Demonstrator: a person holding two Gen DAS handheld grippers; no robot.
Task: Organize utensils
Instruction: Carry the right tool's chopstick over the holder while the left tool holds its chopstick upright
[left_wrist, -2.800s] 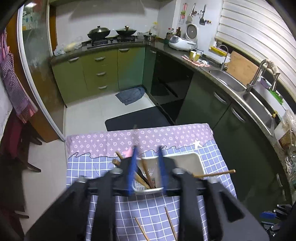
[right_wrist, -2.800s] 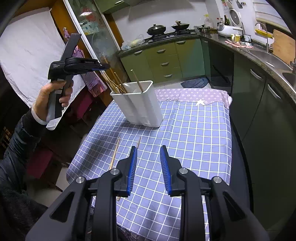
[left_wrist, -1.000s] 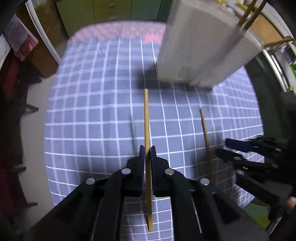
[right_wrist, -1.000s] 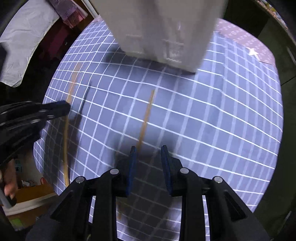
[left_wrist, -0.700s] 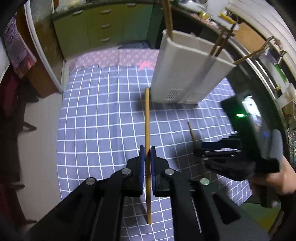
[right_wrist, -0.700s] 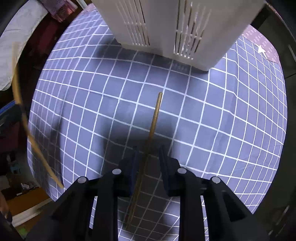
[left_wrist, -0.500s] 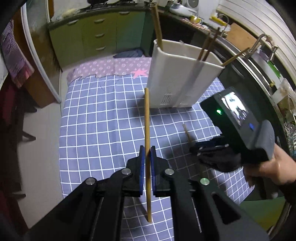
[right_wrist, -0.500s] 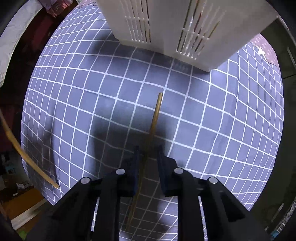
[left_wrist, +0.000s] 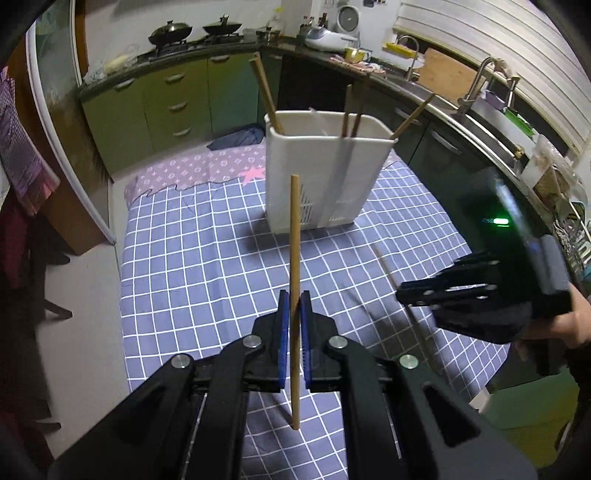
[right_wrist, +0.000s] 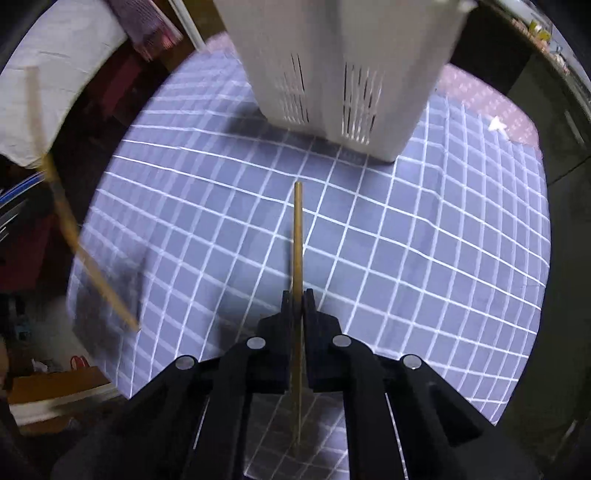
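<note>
Chopsticks are the things in hand here, one to each gripper, and the white utensil holder (left_wrist: 325, 177) is the landmark for all of it. The left gripper (left_wrist: 294, 314) is pressed together on a bare wooden chopstick (left_wrist: 294, 258), pinched near its middle, with its long axis running forward along the fingers so that the far tip aims at the holder's near wall, below the rim. The right gripper (right_wrist: 297, 306) is clamped on the second chopstick (right_wrist: 297, 236), pads tight on its shaft, the far end likewise aimed at the foot of the holder. From the left wrist view the right gripper (left_wrist: 424, 291) sits to the right of the holder and low over the cloth, while the left one looks to be higher, so the left seems the better placed to go first. The coming move likely turns on lifting each tip above the rim and tipping the stick upright into a compartment. The holder is a tall, smooth plastic tub with rounded corners, a central rib and slotted vents low on its walls; several more chopsticks (left_wrist: 266, 96) lean out of it already. It stands on a blue checked tablecloth (left_wrist: 192, 251), soft and slightly rumpled. The sticks are thin, straight and matt, and could pivot in so small a pinch.
</note>
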